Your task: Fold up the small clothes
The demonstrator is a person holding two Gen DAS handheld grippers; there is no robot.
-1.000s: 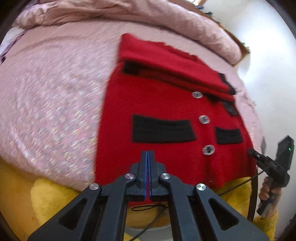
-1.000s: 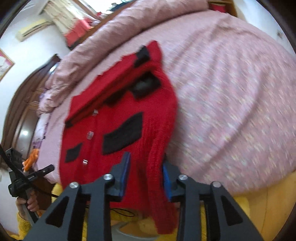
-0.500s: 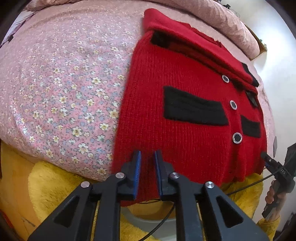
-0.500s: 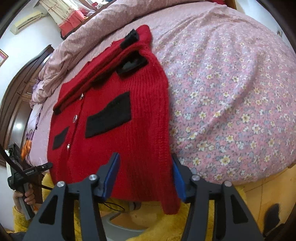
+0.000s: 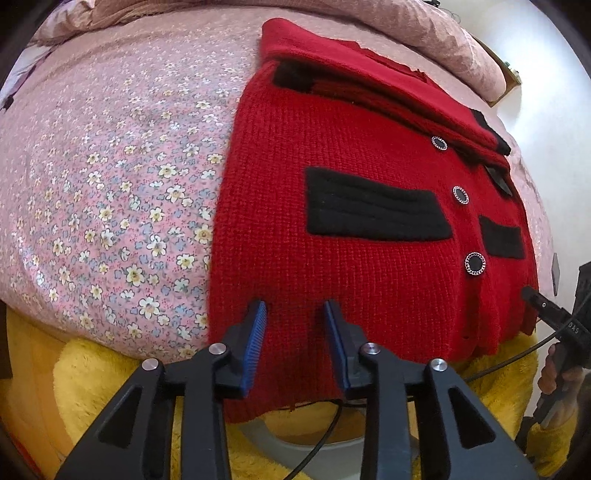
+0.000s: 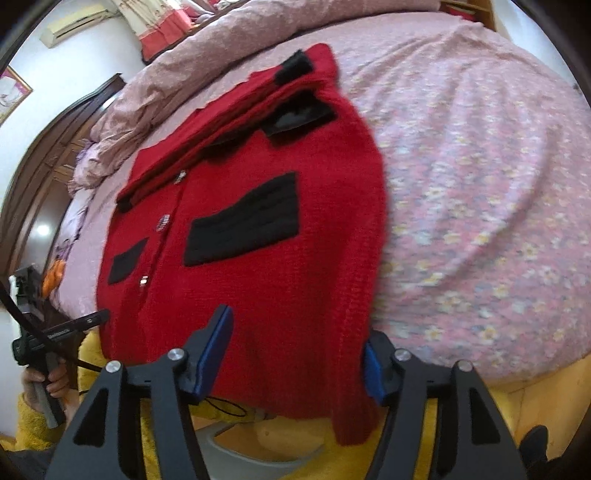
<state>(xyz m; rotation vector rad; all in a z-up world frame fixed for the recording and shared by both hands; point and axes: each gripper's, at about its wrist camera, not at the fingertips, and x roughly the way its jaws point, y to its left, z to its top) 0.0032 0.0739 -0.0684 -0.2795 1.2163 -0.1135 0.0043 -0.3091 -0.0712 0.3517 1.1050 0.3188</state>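
Note:
A red knitted cardigan [image 5: 351, 236] with black pocket patches and round buttons lies flat on the flowered pink bed [image 5: 110, 177], its hem hanging over the near edge. Its upper part is folded down in a band at the far end. My left gripper [image 5: 295, 314] is open, its blue pads on either side of the hem's left part, holding nothing. My right gripper [image 6: 295, 343] is open wide around the hem's right corner of the cardigan [image 6: 266, 229], which droops between the jaws. Each gripper shows at the edge of the other's view.
A rumpled pink quilt [image 5: 424, 26] lies along the far side of the bed. A yellow fleece garment [image 5: 92, 369] on the person sits below the bed edge. Dark wooden furniture [image 6: 40, 184] stands at the left in the right wrist view.
Both grippers have opened: the left from shut to open, the right wider still. Both cameras have moved closer to the cardigan's hem, which now lies released on the bed.

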